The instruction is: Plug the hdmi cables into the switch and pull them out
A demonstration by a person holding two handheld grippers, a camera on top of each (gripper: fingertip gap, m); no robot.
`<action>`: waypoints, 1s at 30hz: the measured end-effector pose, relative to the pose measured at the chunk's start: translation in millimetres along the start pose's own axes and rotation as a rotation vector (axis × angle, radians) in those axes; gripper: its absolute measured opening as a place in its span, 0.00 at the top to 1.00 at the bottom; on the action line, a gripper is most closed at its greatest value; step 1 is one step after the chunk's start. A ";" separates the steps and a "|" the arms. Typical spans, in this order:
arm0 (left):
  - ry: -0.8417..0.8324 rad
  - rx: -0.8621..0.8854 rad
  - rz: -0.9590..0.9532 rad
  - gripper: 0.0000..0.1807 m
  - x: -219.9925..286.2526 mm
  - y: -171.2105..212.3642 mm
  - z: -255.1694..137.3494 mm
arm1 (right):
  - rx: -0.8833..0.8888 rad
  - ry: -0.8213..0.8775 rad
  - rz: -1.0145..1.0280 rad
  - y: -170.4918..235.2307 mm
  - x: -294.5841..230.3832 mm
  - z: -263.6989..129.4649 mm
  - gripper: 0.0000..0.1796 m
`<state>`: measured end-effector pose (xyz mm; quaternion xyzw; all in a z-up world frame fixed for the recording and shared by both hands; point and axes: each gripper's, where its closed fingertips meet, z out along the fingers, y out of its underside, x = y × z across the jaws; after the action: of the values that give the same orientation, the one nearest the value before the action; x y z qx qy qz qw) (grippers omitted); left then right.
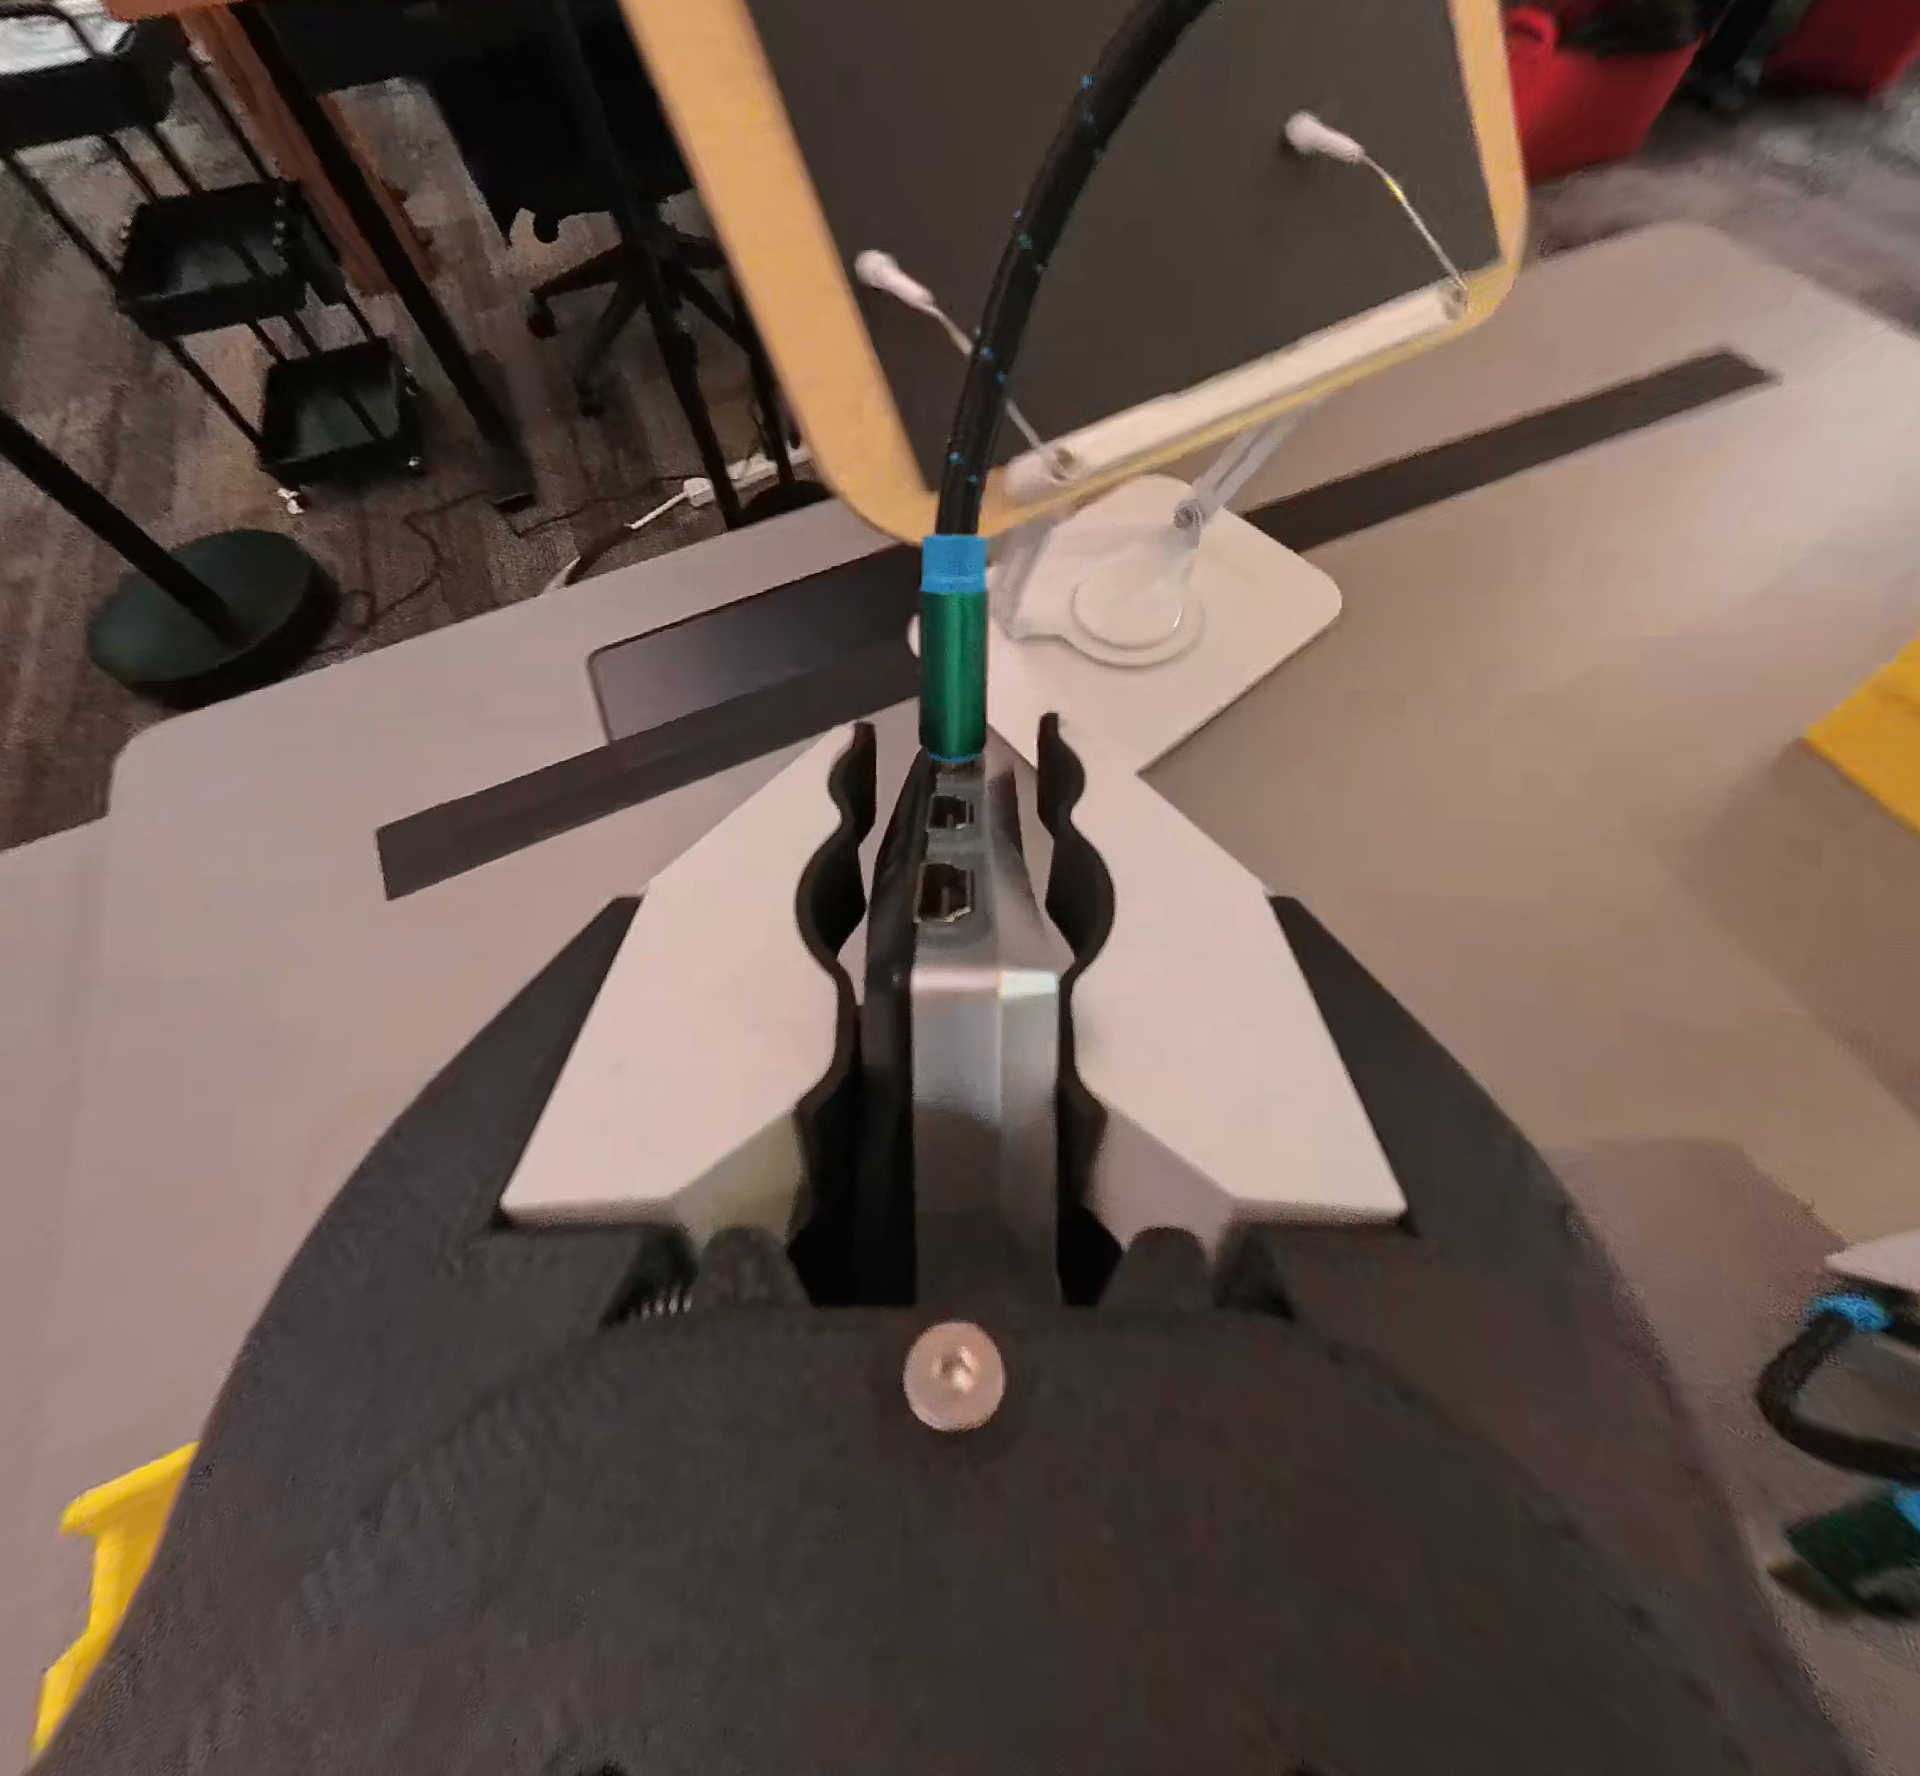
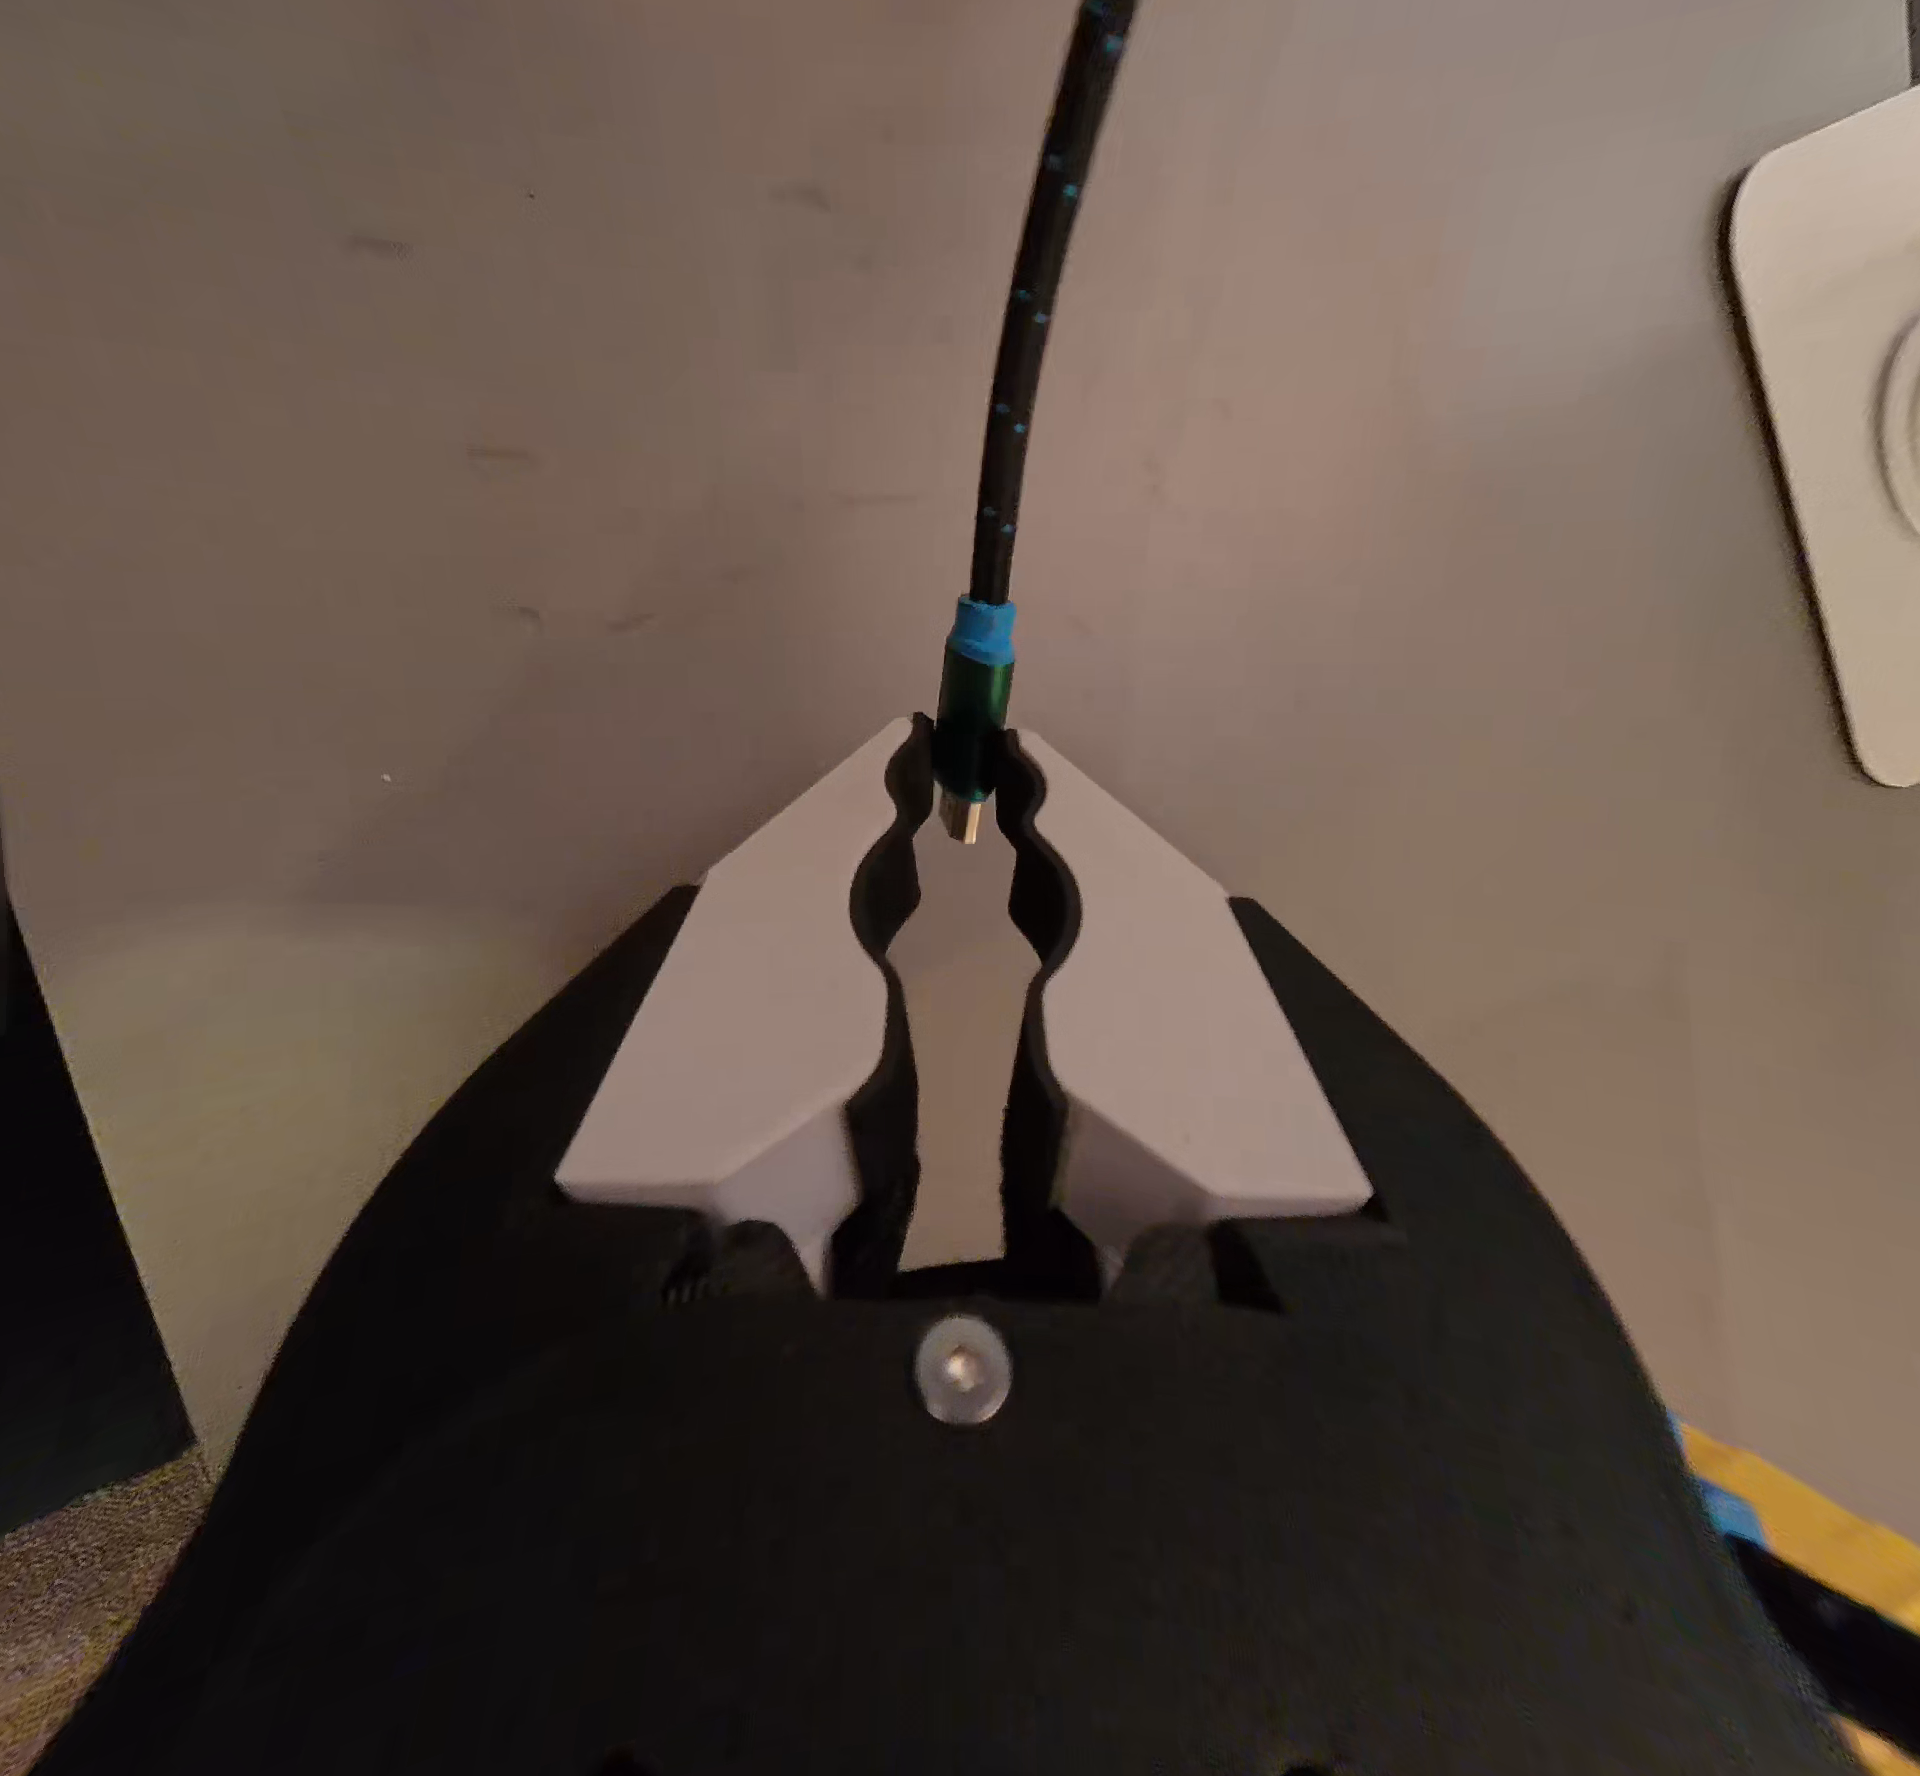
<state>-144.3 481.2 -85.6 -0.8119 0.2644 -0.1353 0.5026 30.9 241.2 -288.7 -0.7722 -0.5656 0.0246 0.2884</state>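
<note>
The left gripper (image 1: 956,770) has its wavy black fingers closed flat on the switch (image 1: 982,1020), a slim silver metal box held on edge with two free ports facing up. A green metallic plug (image 1: 954,677) with a braided black cable (image 1: 1023,272) sits in its far port. The right gripper (image 2: 961,750) pinches another green plug (image 2: 971,729) at its tips, bare connector pointing inward, over the smooth grey table (image 2: 416,376).

The left hand-held gripper (image 1: 956,770) is clamping the silver switch (image 1: 982,1020) above the worktop (image 1: 260,1051); a green-plugged braided cable (image 1: 1039,272) is sitting in its far port.
</note>
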 end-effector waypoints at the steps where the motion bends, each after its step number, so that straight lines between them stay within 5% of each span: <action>1: 0.015 -0.017 0.032 0.83 13.0 1.9 2.8 | -0.020 0.020 -0.015 -0.8 3.1 -1.7 0.95; 13: 0.273 -0.193 0.215 0.83 156.8 26.6 36.4 | -0.258 0.141 -0.309 -41.9 28.2 -4.8 0.95; 22: 0.386 -0.176 0.022 0.83 157.4 10.3 43.5 | -0.446 0.108 -0.601 -33.8 -3.6 10.3 0.95; 30: 0.385 -0.056 -0.236 0.83 97.0 -23.7 47.3 | -0.616 0.032 -0.814 7.3 -36.8 14.2 0.94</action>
<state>-34.5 470.0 -90.6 -0.8101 0.2623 -0.3384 0.4005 18.8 213.1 -314.6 -0.5388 -0.7971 -0.2694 0.0423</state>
